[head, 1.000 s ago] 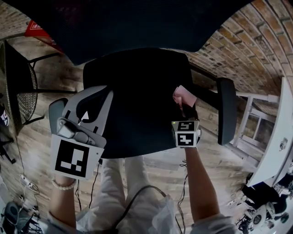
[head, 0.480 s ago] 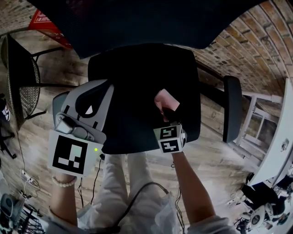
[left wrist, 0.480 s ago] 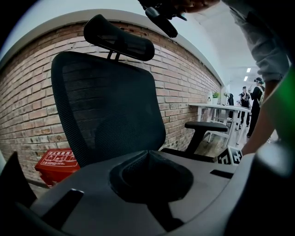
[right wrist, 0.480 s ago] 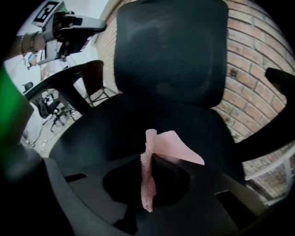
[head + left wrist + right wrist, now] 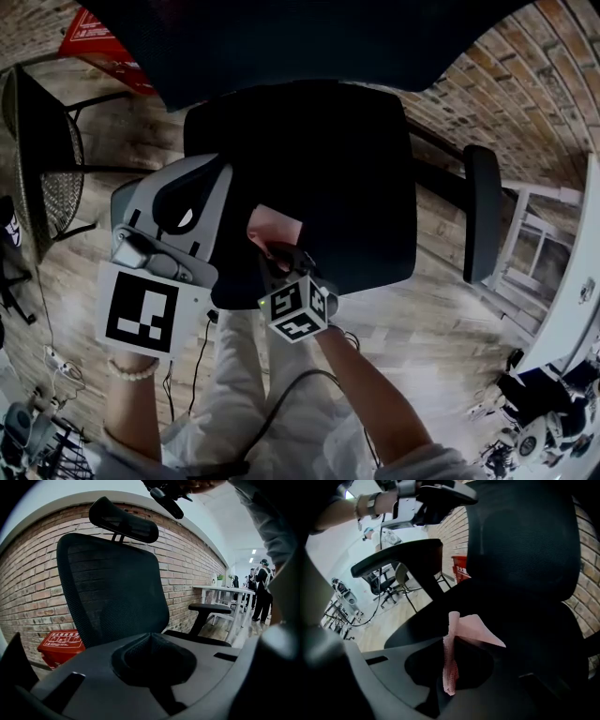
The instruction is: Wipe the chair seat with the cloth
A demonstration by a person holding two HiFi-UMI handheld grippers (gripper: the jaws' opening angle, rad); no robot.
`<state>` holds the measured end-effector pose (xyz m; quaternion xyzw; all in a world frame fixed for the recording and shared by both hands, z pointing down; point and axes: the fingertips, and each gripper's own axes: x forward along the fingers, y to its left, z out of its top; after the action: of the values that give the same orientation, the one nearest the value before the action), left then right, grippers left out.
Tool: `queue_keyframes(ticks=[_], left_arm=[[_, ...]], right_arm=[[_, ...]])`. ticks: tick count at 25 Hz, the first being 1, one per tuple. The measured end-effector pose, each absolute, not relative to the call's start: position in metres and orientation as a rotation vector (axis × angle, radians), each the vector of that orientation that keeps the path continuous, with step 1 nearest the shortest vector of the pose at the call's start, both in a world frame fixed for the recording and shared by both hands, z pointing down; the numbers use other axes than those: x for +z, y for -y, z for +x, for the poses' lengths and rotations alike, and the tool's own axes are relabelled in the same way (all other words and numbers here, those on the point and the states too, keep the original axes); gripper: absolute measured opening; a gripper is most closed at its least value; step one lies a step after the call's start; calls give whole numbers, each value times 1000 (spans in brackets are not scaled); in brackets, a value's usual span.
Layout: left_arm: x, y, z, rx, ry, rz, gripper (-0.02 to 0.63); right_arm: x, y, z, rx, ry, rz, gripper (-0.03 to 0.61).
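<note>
Cloth (image 5: 275, 225), pinched in the right tool (image 5: 274, 246), is at the seat's (image 5: 356, 169) front edge, about 7 o'clock. At 9 o'clock the left tool (image 5: 214, 173) hangs pressed together and empty. Wiping looks mid-course; the seat's far part toward 12 o'clock probably remains.

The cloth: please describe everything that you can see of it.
The cloth is small, thin and pale pink, with a fine woven texture. One narrow fold is pinched between the shut jaws of the right gripper, and a flat corner sticks out beyond them. It is held over the front of the black chair seat; contact with it is unclear.
</note>
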<state>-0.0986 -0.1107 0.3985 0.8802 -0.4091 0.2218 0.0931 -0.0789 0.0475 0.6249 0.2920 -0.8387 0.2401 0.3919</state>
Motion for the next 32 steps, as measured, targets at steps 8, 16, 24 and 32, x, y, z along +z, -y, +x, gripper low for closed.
queue_keyframes(ticks=[8,16,24,32], left_arm=[[399,105,-104,670,1202,2619,18],[398,100,-106,674,1196,2624,18],[400,96,-81,678,1134,2659,18],[401,86,-40,696,1022,2719,18]], right_arm=[[618,-77,-130,614,2187,637,54],[622,-85,-121,586,2170,625,54],[630,-73,-59,585,2074,787,55],[632,-66,35,595,1940,988,54]])
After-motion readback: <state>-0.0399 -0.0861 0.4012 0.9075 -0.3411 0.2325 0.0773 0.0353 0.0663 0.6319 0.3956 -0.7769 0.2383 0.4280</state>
